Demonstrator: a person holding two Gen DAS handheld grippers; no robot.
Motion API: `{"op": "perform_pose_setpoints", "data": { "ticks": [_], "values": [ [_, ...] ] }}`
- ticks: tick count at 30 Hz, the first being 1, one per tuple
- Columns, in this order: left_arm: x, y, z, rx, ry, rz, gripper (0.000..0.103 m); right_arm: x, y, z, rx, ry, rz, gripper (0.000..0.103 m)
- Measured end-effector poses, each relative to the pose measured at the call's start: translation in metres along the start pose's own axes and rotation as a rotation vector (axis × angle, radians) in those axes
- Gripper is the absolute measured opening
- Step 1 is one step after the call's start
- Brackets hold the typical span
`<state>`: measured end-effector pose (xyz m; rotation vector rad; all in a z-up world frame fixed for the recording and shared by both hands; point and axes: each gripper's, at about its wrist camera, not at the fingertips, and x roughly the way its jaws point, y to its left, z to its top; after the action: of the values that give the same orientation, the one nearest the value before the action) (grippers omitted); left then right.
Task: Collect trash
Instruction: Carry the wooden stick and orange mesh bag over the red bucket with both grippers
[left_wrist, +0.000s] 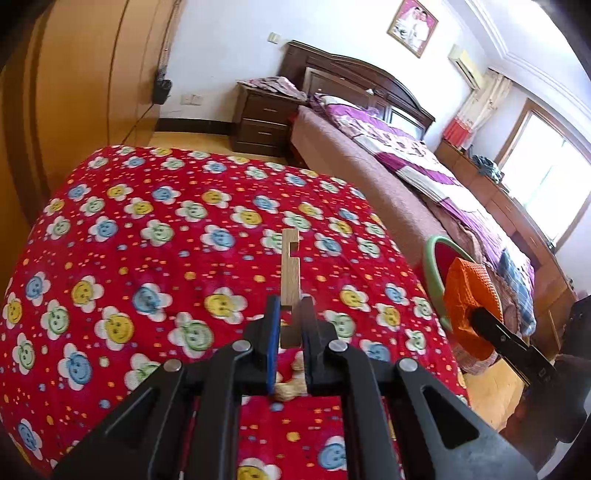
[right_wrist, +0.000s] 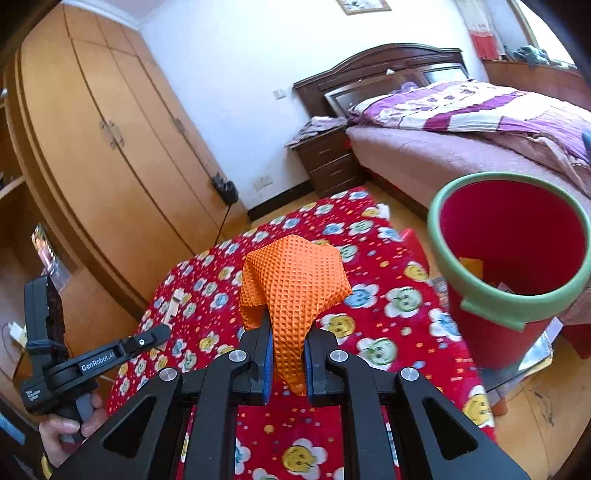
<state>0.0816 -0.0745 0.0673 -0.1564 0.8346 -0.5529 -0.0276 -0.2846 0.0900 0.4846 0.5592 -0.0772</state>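
Note:
My left gripper (left_wrist: 290, 310) is shut on a notched wooden stick (left_wrist: 290, 273) that points forward above the red flower-print cloth (left_wrist: 147, 258). My right gripper (right_wrist: 288, 332) is shut on a crumpled orange waffle-textured cloth (right_wrist: 295, 284), held in the air over the same red cloth (right_wrist: 388, 332). A red bucket with a green rim (right_wrist: 476, 295) stands to the right, with yellowish scraps inside. The left wrist view shows the orange cloth (left_wrist: 469, 295) in front of the bucket (left_wrist: 430, 266). In the right wrist view the left gripper (right_wrist: 164, 332) is at lower left, held by a hand (right_wrist: 70, 424).
A tan lump (left_wrist: 291, 391) lies on the red cloth under the left gripper. Beyond are a bed with purple bedding (right_wrist: 461, 110), a dark nightstand (right_wrist: 328, 162) and a tall wooden wardrobe (right_wrist: 110, 147). Bare wooden floor (right_wrist: 535, 406) shows at lower right.

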Motion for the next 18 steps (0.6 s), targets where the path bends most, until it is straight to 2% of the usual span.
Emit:
{"op": "perform_pose_setpoints", "data": {
  "ticks": [8,18],
  "values": [
    [0.010,-0.044,0.006,0.088,0.010,-0.046,0.010,-0.022,-0.035,0.006,0.050,-0.055,-0.050,0.013],
    [0.041,-0.113,0.010,0.213,0.054,-0.124,0.010,-0.042,-0.088,0.019,0.134,-0.120,-0.138,0.013]
  ]
}}
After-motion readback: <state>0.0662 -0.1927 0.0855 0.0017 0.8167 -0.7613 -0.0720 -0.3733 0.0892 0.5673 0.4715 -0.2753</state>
